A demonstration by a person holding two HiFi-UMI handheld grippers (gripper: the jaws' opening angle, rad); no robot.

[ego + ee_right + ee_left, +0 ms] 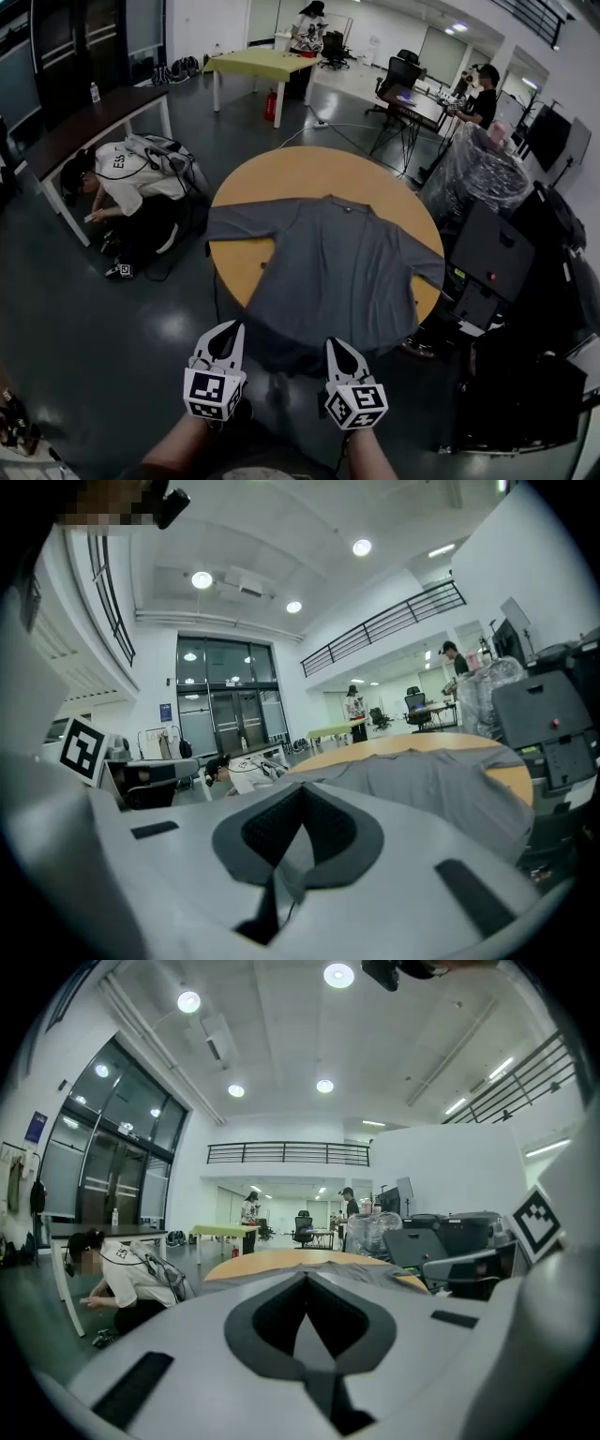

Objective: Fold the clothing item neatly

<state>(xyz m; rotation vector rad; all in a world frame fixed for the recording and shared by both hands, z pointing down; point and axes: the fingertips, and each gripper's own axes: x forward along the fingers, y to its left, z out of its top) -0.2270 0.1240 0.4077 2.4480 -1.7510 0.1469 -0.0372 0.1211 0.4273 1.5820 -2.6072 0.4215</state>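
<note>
- Left claw (230,326) closed, and we see nothing in it. Its tip is just beside the hanging hem.
- Right claw (335,343) closed, likewise empty.
- Grey shirt (328,258) lies flat on the round worktop (281,173), at 12 o'clock from both claws.

— What's the garment?
— A grey long-sleeved shirt (328,262), unfolded, spread flat on the round wooden counter (281,173).
— How does it lie?
— Neckline (345,204) toward the far side, sleeves (234,225) stretched out to both sides as far as the counter's edges, and the hem (291,342) draped over the near edge.
</note>
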